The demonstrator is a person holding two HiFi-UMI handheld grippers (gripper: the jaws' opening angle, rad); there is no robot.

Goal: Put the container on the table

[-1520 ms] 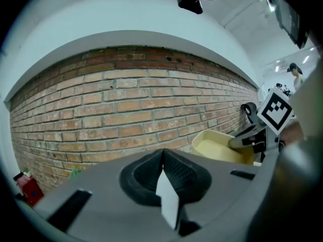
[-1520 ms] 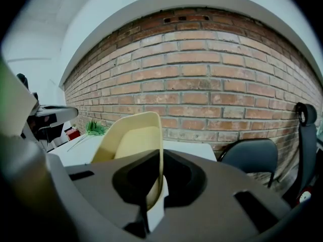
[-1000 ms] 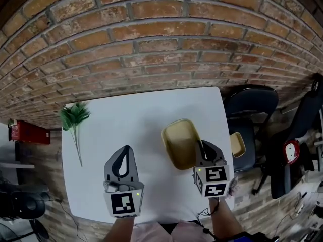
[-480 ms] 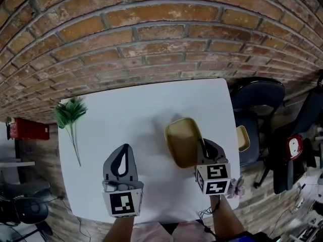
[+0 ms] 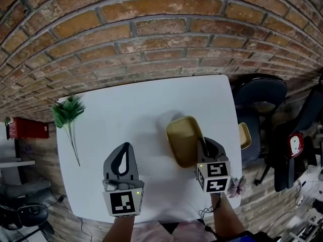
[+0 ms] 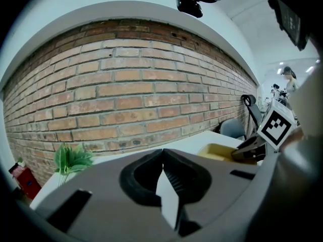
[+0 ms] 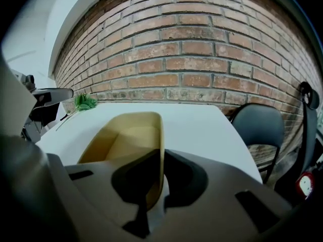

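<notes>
Now the container [image 5: 182, 140] is down on the white table [image 5: 126, 110], and the right gripper [image 5: 203, 145] is loosening its hold.

Compared with a second ago, the yellow container has sunk a little with the right gripper and looks to rest on the tabletop near the right edge, not far from the dark chair [image 5: 260, 92]. Its right wall stands between the right jaws, which were clenched on it and are now opening; a sliver of table shows beside the wall. The left gripper [image 5: 125, 147], jaws pressed together on nothing, hangs over the near left part of the table, much where it was. The green sprig [image 5: 68, 114] lies by the left edge as before.
</notes>
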